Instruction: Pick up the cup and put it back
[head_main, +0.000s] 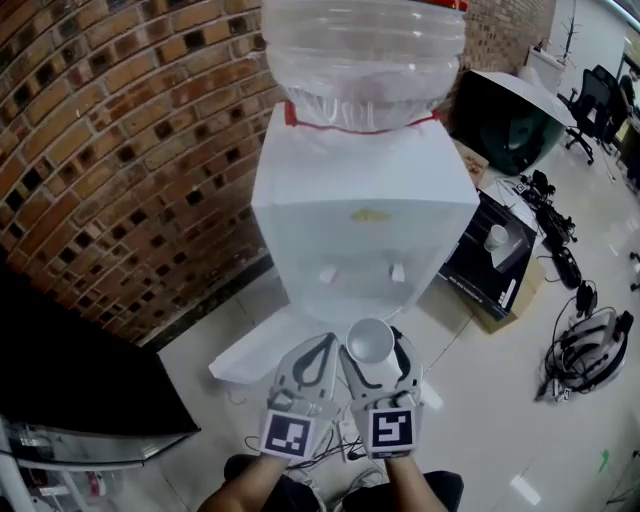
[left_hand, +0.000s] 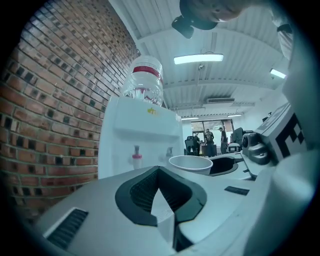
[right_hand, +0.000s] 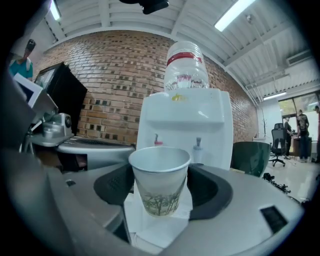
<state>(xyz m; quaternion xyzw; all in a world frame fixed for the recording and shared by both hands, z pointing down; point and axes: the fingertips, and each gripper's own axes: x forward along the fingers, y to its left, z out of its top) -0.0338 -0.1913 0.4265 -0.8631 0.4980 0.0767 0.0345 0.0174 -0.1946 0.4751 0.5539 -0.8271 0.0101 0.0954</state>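
Right gripper (head_main: 375, 362) is clamped on the paper cup (right_hand: 160, 170), a dark pad against each side. The cup stands upright, its mouth open to the ceiling, with a faint tree print low on its wall. It looks empty.

Left gripper (head_main: 312, 362) hangs just beside the right one, jaws closed together with nothing between them.

Both grippers face the white water dispenser (head_main: 365, 230), with its clear bottle (head_main: 362, 60) on top and brick wall (head_main: 120, 150) to the left. The cup is in the air, short of the two taps (head_main: 327, 273).

Step in hand, as I judge it: pick-up done, cup carried, return not yet made.

I cannot tell where the cup belongs. A white sheet (head_main: 250, 352) lies on the floor at the dispenser's foot.

Next move calls for keeping the cup level, setting its base flat before the jaws part, and a light squeeze, since thin paper walls buckle.
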